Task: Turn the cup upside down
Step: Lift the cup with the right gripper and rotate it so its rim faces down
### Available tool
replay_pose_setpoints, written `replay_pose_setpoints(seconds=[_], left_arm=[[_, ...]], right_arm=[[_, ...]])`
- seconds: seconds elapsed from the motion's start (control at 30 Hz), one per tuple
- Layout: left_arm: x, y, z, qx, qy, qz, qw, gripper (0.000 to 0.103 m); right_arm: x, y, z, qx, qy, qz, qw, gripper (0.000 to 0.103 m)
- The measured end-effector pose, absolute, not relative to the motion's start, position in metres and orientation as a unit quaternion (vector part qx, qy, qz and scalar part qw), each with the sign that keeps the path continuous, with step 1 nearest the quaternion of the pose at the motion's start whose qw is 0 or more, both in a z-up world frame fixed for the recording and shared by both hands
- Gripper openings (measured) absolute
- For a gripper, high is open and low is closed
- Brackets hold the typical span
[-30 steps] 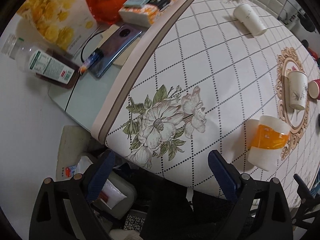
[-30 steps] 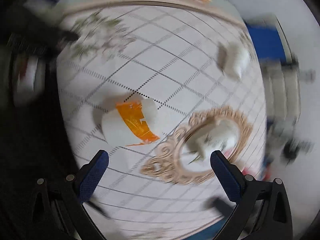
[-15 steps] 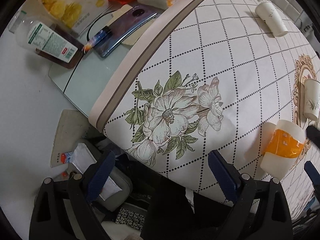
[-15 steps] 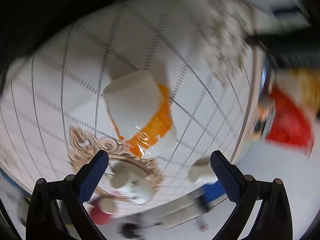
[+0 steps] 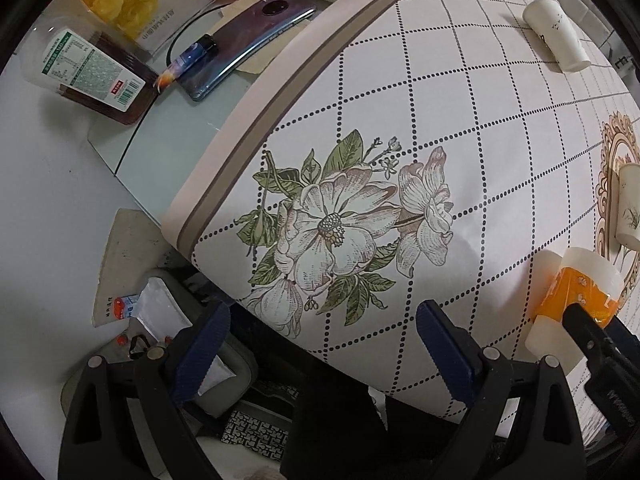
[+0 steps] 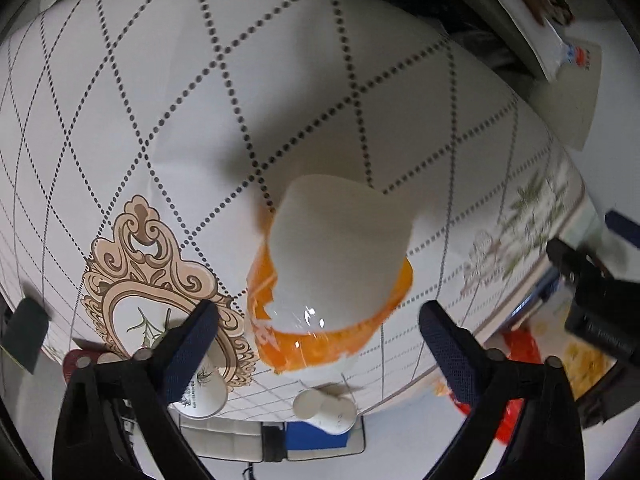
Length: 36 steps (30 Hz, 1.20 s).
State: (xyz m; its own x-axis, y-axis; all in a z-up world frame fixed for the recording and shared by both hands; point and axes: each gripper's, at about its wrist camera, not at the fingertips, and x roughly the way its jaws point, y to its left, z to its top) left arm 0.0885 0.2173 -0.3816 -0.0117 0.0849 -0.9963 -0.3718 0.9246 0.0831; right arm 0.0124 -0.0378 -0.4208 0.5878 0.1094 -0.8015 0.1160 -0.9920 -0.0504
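Observation:
A white cup with an orange band (image 6: 332,276) stands on the patterned tablecloth (image 6: 320,100). The right wrist view is rolled over, upside down, and the cup sits straight ahead. My right gripper (image 6: 318,322) is open, its blue pads on either side of the cup's orange band, not touching it. The cup also shows at the right edge of the left wrist view (image 5: 572,300), with the right gripper's black body in front of it. My left gripper (image 5: 322,336) is open and empty above the table's front edge, near the printed flower (image 5: 344,232).
Two white paper cups stand on the cloth, one far back (image 5: 556,34), one on the gold ornament print (image 5: 630,208). A phone (image 5: 248,44), a bottle (image 5: 88,72) and boxes lie on the glass left of the cloth. Clutter sits on the floor below.
My right gripper has rolled over and closed in on the orange-banded cup, which now lies between its open fingers. My left gripper has drifted slightly toward the table's left.

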Motion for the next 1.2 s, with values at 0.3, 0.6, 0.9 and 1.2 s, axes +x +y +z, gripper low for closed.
replay_pose_setpoints(seconds=[0.3,0.6,0.9,1.2], left_arm=[[0.092,0.213,-0.387,-0.100,0.697,0.161,0.692,0.096],[0.095,0.212,-0.389,-0.096,0.700,0.160,0.690,0.096],[0.098,0.208,-0.388,-0.089,0.701,0.155,0.691,0.096],[0.100,0.202,-0.386,-0.073,0.705,0.147,0.690,0.096]], right_arm=[[0.015,-0.039,-0.435,0.886,0.082,-0.456,0.016,0.090],[0.024,-0.025,-0.447,0.885,0.079,-0.459,0.003,0.081],[0.025,-0.015,-0.451,0.881,0.063,-0.468,-0.024,0.078],[0.021,-0.002,-0.453,0.883,0.023,-0.463,-0.077,0.078]])
